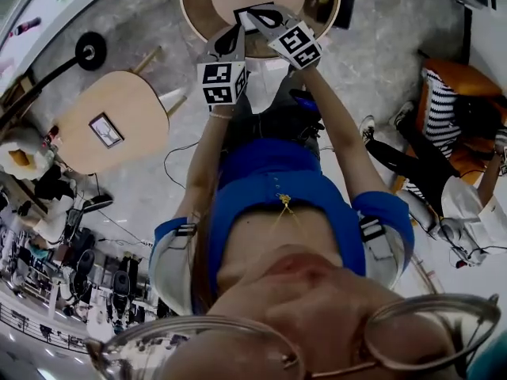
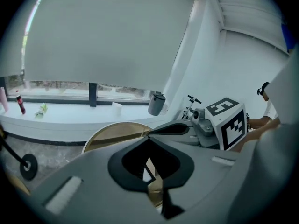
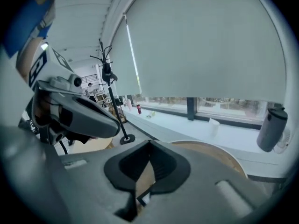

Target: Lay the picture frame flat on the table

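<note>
Evidently to steady it — the left gripper (image 2: 149, 158) and right gripper (image 3: 143, 178) each clench an edge of the picture frame (image 2: 146, 173) over the far round table (image 1: 190, 14).

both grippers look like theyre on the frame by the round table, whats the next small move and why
Probably lower both grippers together toward the round table, tipping the picture frame toward flat. A frame corner shows between the jaws of the left gripper and of the right gripper, so both seem to hold it, and the tabletop lies just beyond the jaws. The frame is not yet lying on it.
</note>
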